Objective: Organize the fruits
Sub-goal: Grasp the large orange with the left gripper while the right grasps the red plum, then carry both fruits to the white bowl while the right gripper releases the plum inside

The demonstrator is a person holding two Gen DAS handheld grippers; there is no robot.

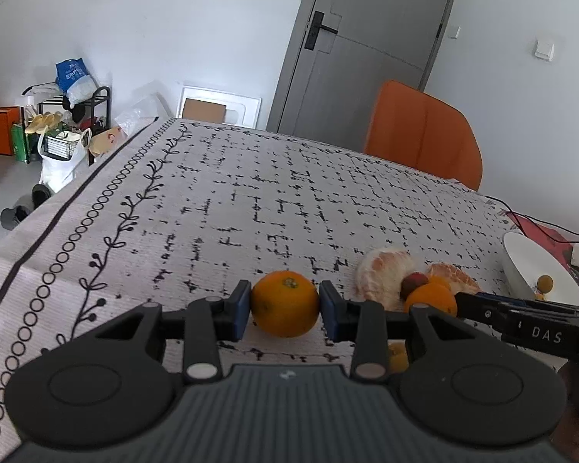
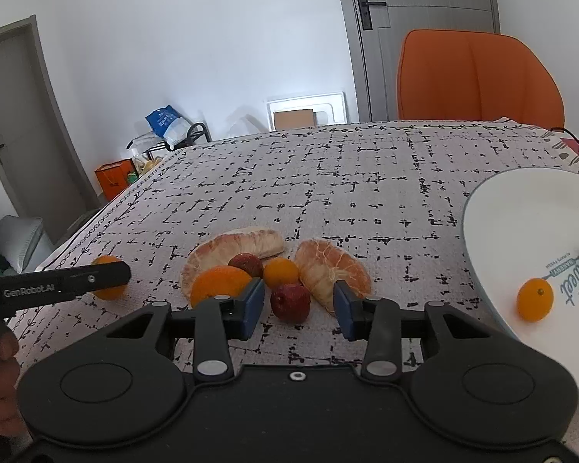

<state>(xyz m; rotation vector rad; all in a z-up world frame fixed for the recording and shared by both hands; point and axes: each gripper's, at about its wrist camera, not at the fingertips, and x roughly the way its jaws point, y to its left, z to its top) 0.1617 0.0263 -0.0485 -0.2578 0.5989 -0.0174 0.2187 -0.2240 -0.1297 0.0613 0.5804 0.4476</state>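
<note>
Inside, the white plate [image 2: 529, 208] holds two small fruits [image 2: 534, 299].

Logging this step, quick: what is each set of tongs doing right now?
Left tongs: closed on the orange, pads touching both sides.
Right tongs: open, around the red fruit, not touching it.

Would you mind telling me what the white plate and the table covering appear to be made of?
The white plate looks like glazed ceramic or melamine: smooth, faintly glossy, with printed lettering. The table covering appears to be woven fabric, matte, with a fine ribbed texture and a printed black pattern.
</note>
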